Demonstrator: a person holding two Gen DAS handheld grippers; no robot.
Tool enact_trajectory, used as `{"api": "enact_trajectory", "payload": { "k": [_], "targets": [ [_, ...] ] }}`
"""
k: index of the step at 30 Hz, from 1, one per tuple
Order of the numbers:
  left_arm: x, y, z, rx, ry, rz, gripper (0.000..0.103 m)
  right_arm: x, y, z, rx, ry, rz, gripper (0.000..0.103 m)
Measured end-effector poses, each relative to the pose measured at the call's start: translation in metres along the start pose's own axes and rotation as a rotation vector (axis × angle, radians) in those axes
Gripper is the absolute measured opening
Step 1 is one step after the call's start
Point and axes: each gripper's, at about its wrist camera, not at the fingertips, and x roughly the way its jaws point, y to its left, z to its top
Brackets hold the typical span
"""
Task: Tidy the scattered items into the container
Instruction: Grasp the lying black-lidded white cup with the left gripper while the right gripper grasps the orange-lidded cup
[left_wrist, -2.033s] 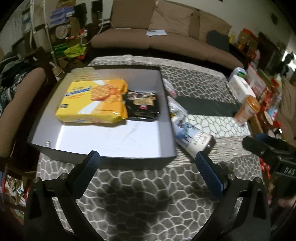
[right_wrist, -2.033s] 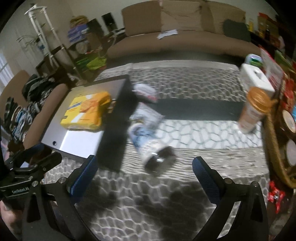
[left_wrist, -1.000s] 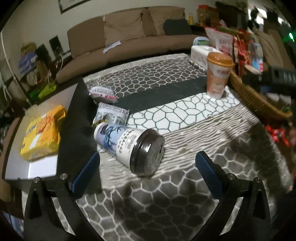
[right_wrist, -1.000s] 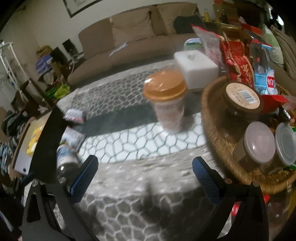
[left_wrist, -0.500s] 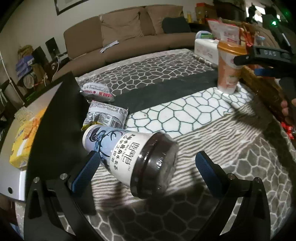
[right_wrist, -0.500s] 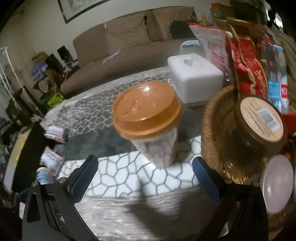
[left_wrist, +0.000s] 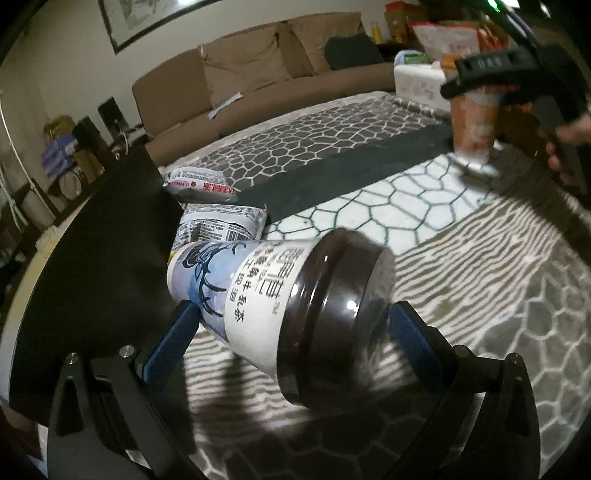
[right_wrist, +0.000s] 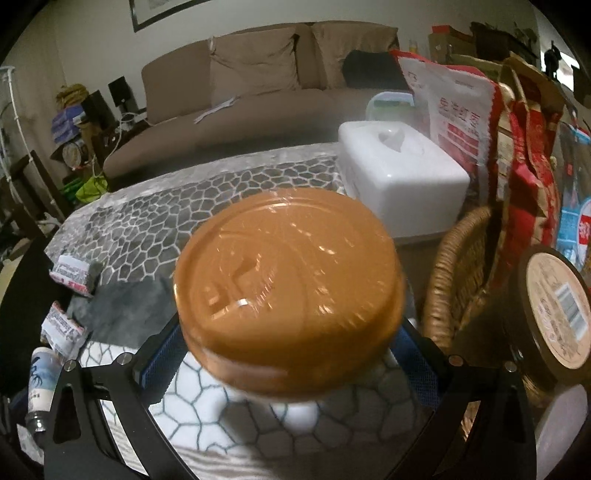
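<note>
Wicker basket (right_wrist: 458, 280) (crowded) beside cup (right_wrist: 288, 288)

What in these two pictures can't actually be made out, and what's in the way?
- Left wrist view: the container's inside, hidden by its own dark wall.
- Left wrist view: whether the left gripper's fingers touch the lying bottle.
- Right wrist view: the orange-lidded cup's body, hidden beneath its lid and blurred.
- Right wrist view: the basket's contents, cut off by the frame edge.

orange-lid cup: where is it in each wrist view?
Left wrist: orange-lid cup stands far upper right, partly behind the right gripper's black body.
Right wrist: orange-lid cup fills the centre, between the jaws.
Shared landmark: white tissue box just behind the cup.
</note>
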Motion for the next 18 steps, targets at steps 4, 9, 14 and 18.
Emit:
{"api": "enact_trajectory", "payload": {
  "k": [4,9,14,18],
  "targets": [
    [-0.001,0.002,0.0,0.002,-0.026,-0.017,0.102,0.0,0.005,0.0,-0.029,-0.009,-0.031,0.076],
    [-0.006,0.01,0.005,-0.043,-0.033,-0.06,0.093,-0.003,0.007,-0.001,-0.054,0.005,-0.033,0.076],
    [-0.012,0.012,0.007,-0.072,-0.014,-0.094,0.08,-0.016,0.008,-0.009,-0.055,0.008,-0.029,0.075],
    [-0.021,0.016,0.014,-0.132,0.013,-0.162,0.062,-0.036,0.015,-0.024,-0.064,0.009,0.024,0.075]
  ]
}}
